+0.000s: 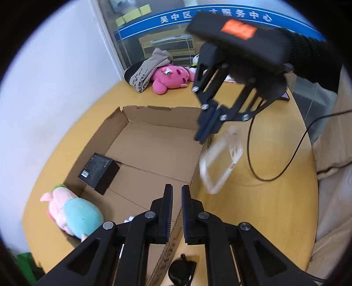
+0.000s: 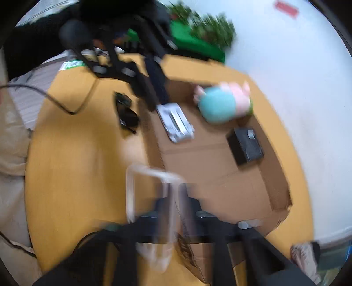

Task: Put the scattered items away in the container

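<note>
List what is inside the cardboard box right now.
Inside the cardboard box lie a black box near one wall and a flat silver-white packet by the left gripper. That gripper hides part of the near floor. The clear phone case is outside, held by the right gripper.

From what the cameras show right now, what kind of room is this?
Probably an office or service centre. A blue sign with Chinese lettering runs across a glass partition, yellow sticky notes are stuck to the glass, and a round wooden table carries a cardboard box.
</note>
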Tool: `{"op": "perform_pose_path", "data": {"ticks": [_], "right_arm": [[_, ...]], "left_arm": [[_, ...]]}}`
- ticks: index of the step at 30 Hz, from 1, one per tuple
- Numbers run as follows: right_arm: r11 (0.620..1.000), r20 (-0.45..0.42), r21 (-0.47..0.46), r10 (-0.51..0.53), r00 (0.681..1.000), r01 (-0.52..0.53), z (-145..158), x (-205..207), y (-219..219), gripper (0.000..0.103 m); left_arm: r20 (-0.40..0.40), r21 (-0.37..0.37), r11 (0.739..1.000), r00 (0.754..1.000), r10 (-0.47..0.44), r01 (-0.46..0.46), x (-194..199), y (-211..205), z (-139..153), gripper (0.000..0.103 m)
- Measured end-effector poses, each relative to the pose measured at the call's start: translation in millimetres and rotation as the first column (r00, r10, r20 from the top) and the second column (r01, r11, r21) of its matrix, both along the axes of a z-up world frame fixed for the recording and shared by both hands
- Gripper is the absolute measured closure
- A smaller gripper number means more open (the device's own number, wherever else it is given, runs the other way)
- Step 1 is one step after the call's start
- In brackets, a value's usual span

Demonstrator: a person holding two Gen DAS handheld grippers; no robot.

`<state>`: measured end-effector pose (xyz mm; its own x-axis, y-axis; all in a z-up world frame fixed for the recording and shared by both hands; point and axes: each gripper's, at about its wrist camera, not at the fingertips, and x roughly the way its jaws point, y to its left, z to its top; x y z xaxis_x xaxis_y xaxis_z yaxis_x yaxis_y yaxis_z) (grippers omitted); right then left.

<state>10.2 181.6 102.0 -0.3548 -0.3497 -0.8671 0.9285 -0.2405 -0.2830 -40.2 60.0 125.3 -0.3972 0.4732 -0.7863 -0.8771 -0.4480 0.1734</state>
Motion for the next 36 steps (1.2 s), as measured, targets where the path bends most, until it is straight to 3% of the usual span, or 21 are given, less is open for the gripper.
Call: {"op": "perform_pose_path", "data": {"ticks": [5,8,10,12,14,16,20,22,25,27,32,33,34,36], "right_arm": [[0.996,0.094,0.004,-0.085,0.992,0.085,-31,-25,20,0.095],[0.988,0.123,-0.057,-0.134,0.983,0.142,-30,-28,37,0.065],[0.979,0.105,-0.096,-0.169,0.98,0.179,-25,-15,59,0.03],[0.965,0.088,-0.117,-0.224,0.971,0.233,-24,-3,81,0.021],[0.945,0.099,-0.121,-0.293,0.951,0.304,-29,7,104,0.02],[0.914,0.122,-0.116,-0.375,0.919,0.388,-38,14,130,0.02],[0.834,0.27,-0.133,-0.489,0.829,0.535,-68,23,170,0.019],[0.8,0.302,-0.106,-0.54,0.786,0.59,-86,28,184,0.019],[0.753,0.365,-0.109,-0.577,0.731,0.649,-110,29,198,0.019],[0.75,0.428,-0.151,-0.537,0.727,0.644,-118,31,202,0.019],[0.79,0.451,-0.204,-0.448,0.772,0.578,-130,39,188,0.013],[0.797,0.461,-0.211,-0.429,0.777,0.566,-130,42,184,0.009],[0.802,0.463,-0.218,-0.417,0.782,0.556,-130,45,182,0.009],[0.813,0.506,-0.25,-0.352,0.787,0.525,-129,55,181,0.009]], "left_arm": [[0.097,0.029,0.998,0.994,0.048,-0.051,-13,4,-35,0.094],[0.167,0.011,0.998,0.984,0.065,-0.067,-5,14,-58,0.09],[0.171,-0.006,0.998,0.983,0.063,-0.063,6,22,-69,0.079],[0.158,0.008,0.998,0.986,0.052,-0.054,19,34,-76,0.064],[0.154,0.033,0.998,0.987,0.046,-0.052,30,44,-79,0.05],[0.168,0.067,0.997,0.985,0.032,-0.044,40,54,-83,0.048],[0.244,0.111,0.99,0.968,0.059,-0.089,48,77,-99,0.047],[0.324,0.131,0.979,0.94,0.105,-0.154,43,86,-109,0.047],[0.445,0.138,0.953,0.876,0.183,-0.269,33,94,-125,0.047],[0.481,0.132,0.94,0.85,0.216,-0.313,32,99,-133,0.047],[0.556,0.119,0.912,0.788,0.267,-0.393,30,110,-150,0.047],[0.562,0.137,0.903,0.783,0.268,-0.407,30,109,-149,0.047],[0.591,0.144,0.89,0.759,0.274,-0.434,27,105,-150,0.047],[0.614,0.158,0.866,0.734,0.29,-0.474,25,96,-150,0.047]]}}
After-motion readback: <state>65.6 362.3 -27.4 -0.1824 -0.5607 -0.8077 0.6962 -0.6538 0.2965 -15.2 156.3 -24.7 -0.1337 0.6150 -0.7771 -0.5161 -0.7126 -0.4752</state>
